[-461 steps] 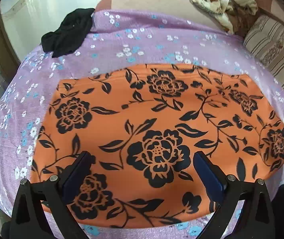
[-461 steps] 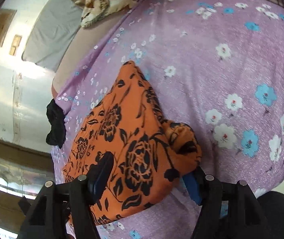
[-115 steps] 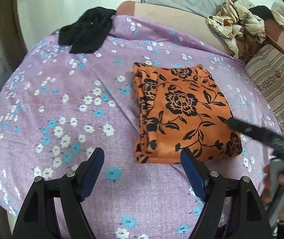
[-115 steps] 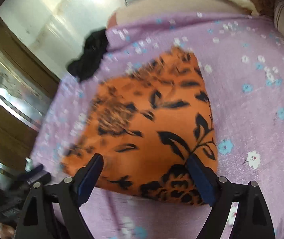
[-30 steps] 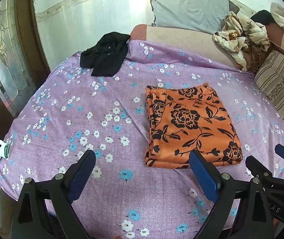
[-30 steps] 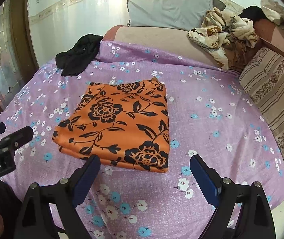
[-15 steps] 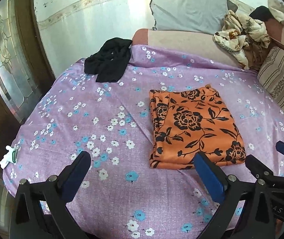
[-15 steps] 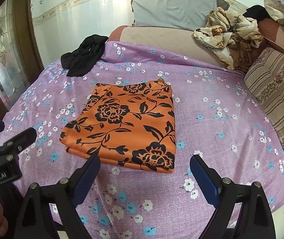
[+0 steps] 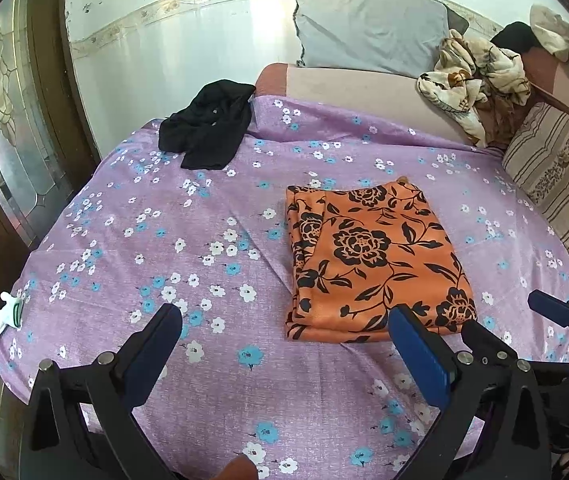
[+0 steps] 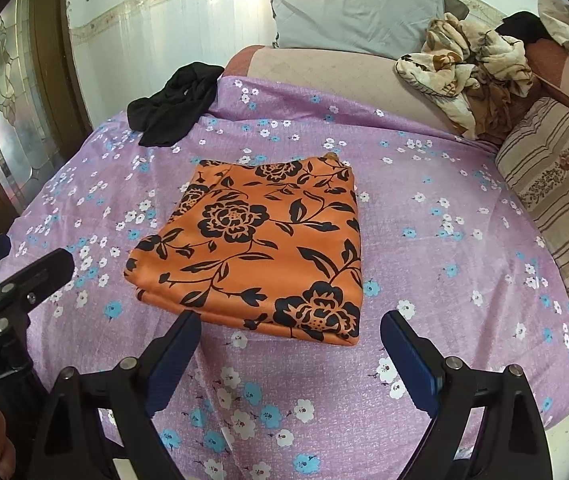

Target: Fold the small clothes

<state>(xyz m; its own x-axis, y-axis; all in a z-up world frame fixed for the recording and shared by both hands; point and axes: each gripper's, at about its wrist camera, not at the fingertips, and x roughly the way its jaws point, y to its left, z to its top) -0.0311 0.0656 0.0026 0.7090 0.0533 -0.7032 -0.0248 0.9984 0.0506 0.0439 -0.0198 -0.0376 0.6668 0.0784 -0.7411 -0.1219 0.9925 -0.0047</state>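
Right wrist view, folded orange garment (image 10: 260, 248) just beyond open right gripper (image 10: 288, 344)

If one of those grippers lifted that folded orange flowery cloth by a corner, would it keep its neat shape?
Probably not. The orange cloth looks thin and soft, its layers loosely stacked along the left edge, so it would likely droop and unfold. It seems light. Pushed across the purple bedsheet, it would more likely bunch up than slide whole.
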